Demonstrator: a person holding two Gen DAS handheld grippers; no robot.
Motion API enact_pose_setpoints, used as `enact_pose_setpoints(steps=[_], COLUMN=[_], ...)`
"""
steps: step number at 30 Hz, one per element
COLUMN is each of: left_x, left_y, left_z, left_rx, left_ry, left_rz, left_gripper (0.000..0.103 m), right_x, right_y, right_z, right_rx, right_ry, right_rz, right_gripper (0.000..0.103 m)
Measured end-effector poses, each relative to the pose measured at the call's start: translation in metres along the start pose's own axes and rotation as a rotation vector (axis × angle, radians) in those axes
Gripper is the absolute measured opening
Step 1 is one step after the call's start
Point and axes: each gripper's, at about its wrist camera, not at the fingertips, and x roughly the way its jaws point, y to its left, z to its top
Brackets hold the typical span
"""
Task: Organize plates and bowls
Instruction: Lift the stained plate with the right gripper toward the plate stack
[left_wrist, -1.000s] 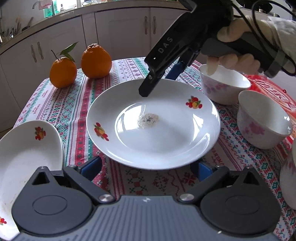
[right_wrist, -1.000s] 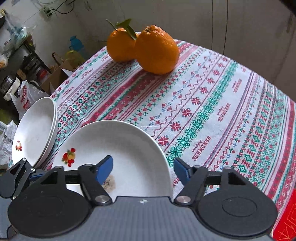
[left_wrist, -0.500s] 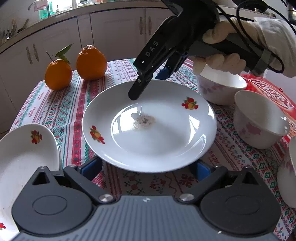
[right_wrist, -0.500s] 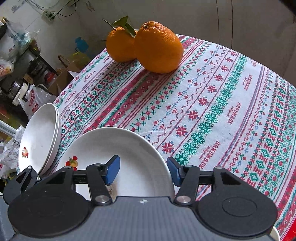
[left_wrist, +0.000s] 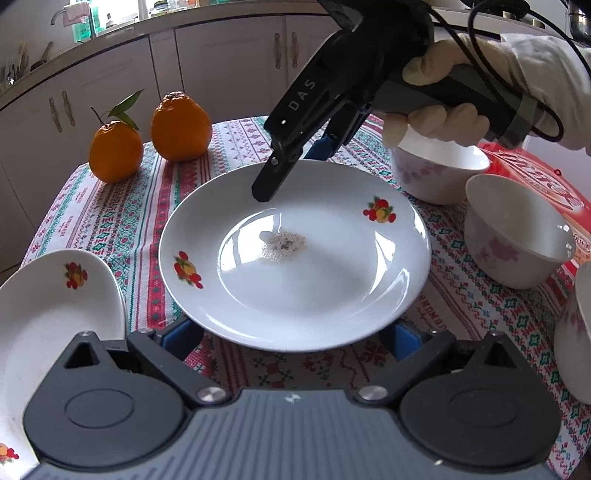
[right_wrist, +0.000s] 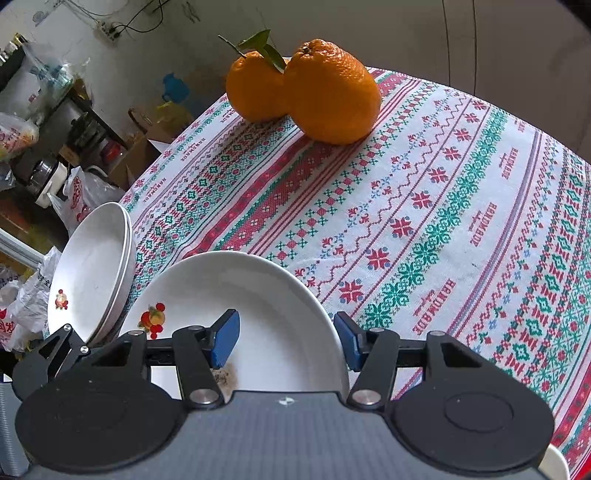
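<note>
A white plate (left_wrist: 295, 254) with fruit prints and a crumb smear lies on the patterned tablecloth; it also shows in the right wrist view (right_wrist: 266, 325). My right gripper (right_wrist: 288, 339) is open, its blue pads straddling the plate's far rim, one pad over the plate and one outside it; it shows from outside in the left wrist view (left_wrist: 295, 162). My left gripper (left_wrist: 291, 338) is open, its pads either side of the plate's near rim. A stack of white plates (left_wrist: 44, 317) sits at the left, also visible in the right wrist view (right_wrist: 92, 273).
Two oranges (left_wrist: 181, 127) stand at the table's far side, also in the right wrist view (right_wrist: 328, 96). Three white bowls with pink flowers (left_wrist: 517, 229) stand at the right by a red package (left_wrist: 535, 177). Kitchen cabinets stand behind the table.
My right gripper's pads have closed in somewhat and now sit around the plate's far rim. The left gripper has drawn closer to the plate's near rim.
</note>
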Motion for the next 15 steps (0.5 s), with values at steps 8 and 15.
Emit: enact_pose_setpoints(steps=[8, 15], left_x=[-0.008, -0.021], left_y=[0.001, 0.003], left_z=[-0.003, -0.003], left_rx=[0.040, 0.052], left_ry=[0.000, -0.005], left_rz=[-0.024, -0.043], left_gripper=[0.100, 0.100], right_x=[-0.008, -0.020], right_y=[0.005, 0.016], right_z=[-0.011, -0.019], right_rx=[0.017, 0.020], right_ry=[-0.006, -0.025], right_rz=[0.006, 0.007], right_gripper=[0.062, 0.062])
